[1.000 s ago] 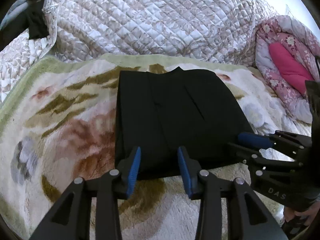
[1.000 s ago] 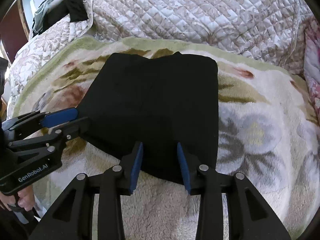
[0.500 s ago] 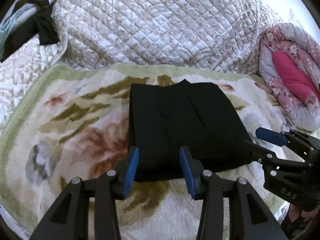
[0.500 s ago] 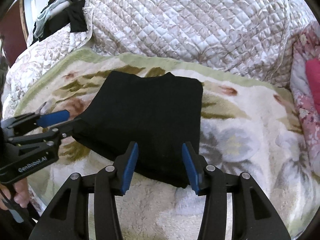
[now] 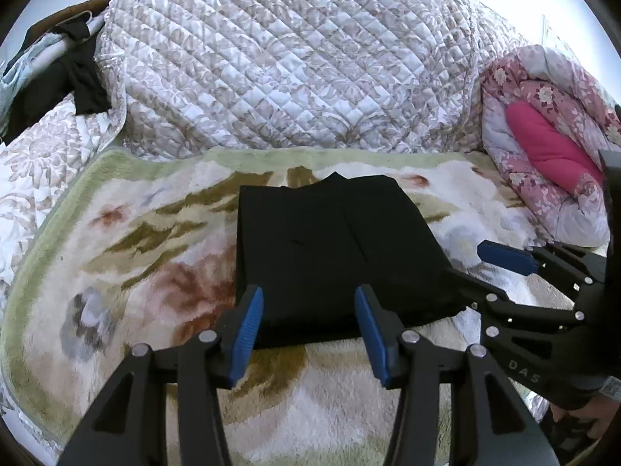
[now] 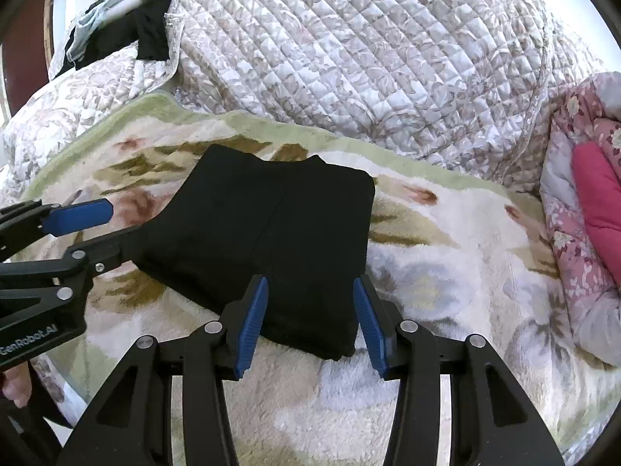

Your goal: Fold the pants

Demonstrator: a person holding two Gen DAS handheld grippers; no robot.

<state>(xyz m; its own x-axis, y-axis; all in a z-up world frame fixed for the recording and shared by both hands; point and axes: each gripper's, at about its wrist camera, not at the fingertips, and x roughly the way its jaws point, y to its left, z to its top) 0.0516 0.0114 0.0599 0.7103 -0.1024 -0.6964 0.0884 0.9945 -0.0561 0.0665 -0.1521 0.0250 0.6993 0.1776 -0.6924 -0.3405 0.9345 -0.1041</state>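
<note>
We hold both black grippers, left (image 5: 308, 324) and right (image 6: 310, 320), parted and empty above smooth black folded rectangular pants (image 5: 330, 248) on a fluffy floral blanket (image 5: 136, 256); the left one's jaws have just been opening.

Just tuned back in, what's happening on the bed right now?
A person holds a gripper in each hand over black pants that lie folded into a neat rectangle on the floral blanket. The left gripper has just been opening; nothing is between its jaws. The right gripper is open and empty too. Neither touches the pants, so the fold looks done or nearly so.
</note>
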